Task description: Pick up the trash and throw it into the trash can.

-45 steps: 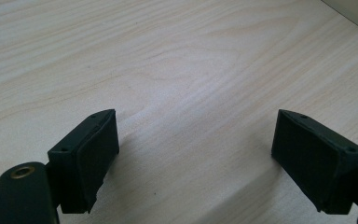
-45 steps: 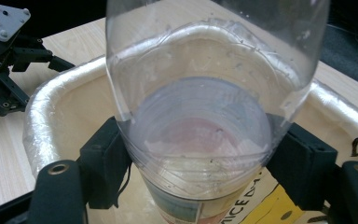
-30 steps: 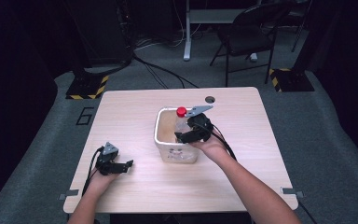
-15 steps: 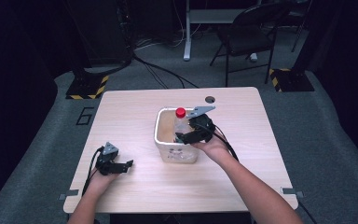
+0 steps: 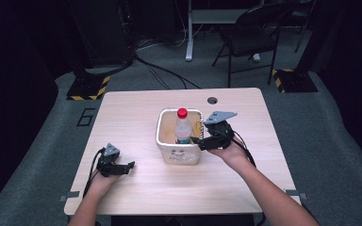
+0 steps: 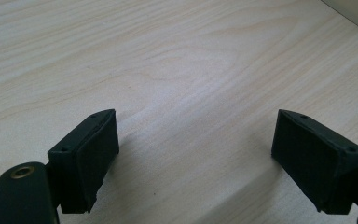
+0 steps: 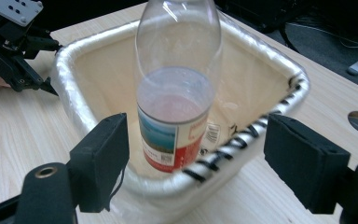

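**Table stock at this moment: one basket, one bottle, two grippers**

Item 1, table. I saw a pale wood-grain top with a round cable hole near its far edge. The wood around the basket carried nothing else.

Item 2, basket. A cream, soft-sided basket stood near the middle of the table. In the right gripper view its rim nearest me carried a black-and-white striped trim, and the lining inside was plain.

Item 3, bottle. A clear plastic bottle with a red cap stood upright inside the basket, its neck rising above the rim. The right gripper view showed a printed label with a red band round its lower body and a little pinkish liquid at about label height. The near wall of the basket hid its base from me.

Item 4, right gripper. I held it just beside the basket's right side, pointing at the bottle. Its jaws stood wide apart and gripped nothing; the basket rim lay between them and the bottle.

Item 5, left gripper. It rested low over bare wood near the table's front left corner, well apart from the basket. Its jaws were spread wide with only table between them. A corner of the basket's side showed at the top right of the left gripper view.

Item 6, surroundings. Beyond the table I noted grey carpet, a dark folding chair, loose cables, and two yellow-and-black striped floor bases.
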`<state>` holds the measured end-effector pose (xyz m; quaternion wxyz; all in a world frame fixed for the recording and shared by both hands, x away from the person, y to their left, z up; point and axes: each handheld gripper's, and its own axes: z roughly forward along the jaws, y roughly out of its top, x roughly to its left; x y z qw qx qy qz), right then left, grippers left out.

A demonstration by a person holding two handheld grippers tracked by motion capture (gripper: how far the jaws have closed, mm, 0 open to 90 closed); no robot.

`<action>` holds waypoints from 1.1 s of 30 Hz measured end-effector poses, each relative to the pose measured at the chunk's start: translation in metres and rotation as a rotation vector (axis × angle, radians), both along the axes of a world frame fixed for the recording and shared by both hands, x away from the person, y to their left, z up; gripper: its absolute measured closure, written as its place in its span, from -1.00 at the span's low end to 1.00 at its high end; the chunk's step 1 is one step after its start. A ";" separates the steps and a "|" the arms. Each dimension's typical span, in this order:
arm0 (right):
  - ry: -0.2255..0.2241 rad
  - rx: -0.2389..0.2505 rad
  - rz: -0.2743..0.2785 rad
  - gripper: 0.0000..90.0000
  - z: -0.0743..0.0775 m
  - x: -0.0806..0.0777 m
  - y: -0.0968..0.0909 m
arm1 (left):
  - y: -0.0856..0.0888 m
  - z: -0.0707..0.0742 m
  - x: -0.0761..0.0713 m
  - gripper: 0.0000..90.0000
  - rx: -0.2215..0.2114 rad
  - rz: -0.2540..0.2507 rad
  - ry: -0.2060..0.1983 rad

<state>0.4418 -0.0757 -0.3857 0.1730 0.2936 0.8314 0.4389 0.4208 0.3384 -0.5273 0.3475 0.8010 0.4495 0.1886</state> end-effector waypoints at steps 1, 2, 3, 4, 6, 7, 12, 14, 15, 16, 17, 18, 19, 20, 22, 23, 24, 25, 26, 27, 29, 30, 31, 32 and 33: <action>0.001 0.000 -0.003 -0.51 0.000 -0.001 -0.003 | 0.000 0.000 0.000 -0.67 0.000 0.000 0.000; 0.003 0.001 -0.004 -0.50 -0.001 -0.002 -0.006 | 0.000 0.000 0.000 -0.67 0.001 0.000 0.000; 0.006 0.005 -0.006 -0.49 -0.001 -0.003 -0.007 | 0.000 0.000 0.000 -0.67 0.000 0.001 0.000; 0.003 0.005 -0.005 -0.49 -0.002 -0.003 -0.011 | 0.000 0.000 0.000 -0.67 0.000 0.000 0.000; 0.004 0.005 -0.009 -0.49 -0.003 -0.005 -0.015 | 0.000 0.000 0.000 -0.67 0.000 0.000 0.000; 0.004 0.009 -0.013 -0.48 -0.004 -0.007 -0.017 | 0.000 0.000 0.000 -0.67 0.000 0.001 0.000; 0.000 0.016 -0.030 -0.48 -0.008 -0.010 -0.027 | 0.000 0.000 0.000 -0.67 0.000 0.001 0.000; 0.002 0.016 -0.036 -0.48 -0.010 -0.011 -0.031 | 0.000 0.000 0.000 -0.67 0.002 0.001 -0.001; 0.002 0.016 -0.039 -0.48 -0.012 -0.011 -0.033 | 0.000 0.000 0.000 -0.67 0.000 0.001 0.000; 0.006 0.015 -0.044 -0.48 -0.013 -0.012 -0.035 | 0.000 0.000 0.000 -0.67 0.000 0.001 0.000; 0.003 0.015 -0.048 -0.48 -0.014 -0.012 -0.036 | 0.000 0.000 0.000 -0.67 0.000 0.001 0.000; 0.005 0.017 -0.053 -0.48 -0.015 -0.013 -0.038 | 0.000 0.000 0.000 -0.67 0.000 0.001 0.000; 0.007 0.018 -0.055 -0.48 -0.016 -0.013 -0.040 | 0.000 0.000 0.000 -0.67 0.001 0.000 0.000; 0.007 0.017 -0.061 -0.48 -0.017 -0.013 -0.041 | 0.000 0.000 0.000 -0.67 0.002 0.001 -0.001; 0.005 0.014 -0.069 -0.48 -0.020 -0.014 -0.044 | 0.000 0.000 0.000 -0.67 0.001 0.001 -0.001; 0.006 0.014 -0.072 -0.47 -0.021 -0.015 -0.046 | 0.000 0.000 0.000 -0.67 0.000 0.002 0.000; 0.007 0.012 -0.077 -0.48 -0.022 -0.015 -0.048 | 0.000 0.000 0.000 -0.67 0.002 0.001 -0.001; 0.006 0.012 -0.081 -0.47 -0.024 -0.016 -0.049 | 0.000 0.000 0.000 -0.67 0.002 0.001 -0.001; 0.009 0.014 -0.085 -0.47 -0.026 -0.017 -0.051 | 0.000 0.000 0.000 -0.67 0.002 0.001 -0.001; 0.010 0.015 -0.089 -0.47 -0.027 -0.017 -0.053 | 0.000 0.000 0.000 -0.67 0.002 0.001 -0.001; 0.014 0.017 -0.097 -0.47 -0.031 -0.018 -0.057 | 0.000 0.000 0.000 -0.67 0.002 0.000 -0.001; 0.018 0.016 -0.102 -0.47 -0.033 -0.019 -0.059 | 0.000 0.000 0.000 -0.67 0.002 0.000 -0.001; 0.020 0.016 -0.107 -0.47 -0.035 -0.019 -0.060 | 0.000 0.000 0.000 -0.67 0.002 0.001 -0.001; 0.020 0.017 -0.113 -0.47 -0.037 -0.019 -0.062 | 0.000 0.000 0.000 -0.67 0.002 0.001 -0.001; 0.021 0.014 -0.117 -0.47 -0.039 -0.019 -0.064 | 0.000 0.000 0.000 -0.67 0.002 0.001 -0.001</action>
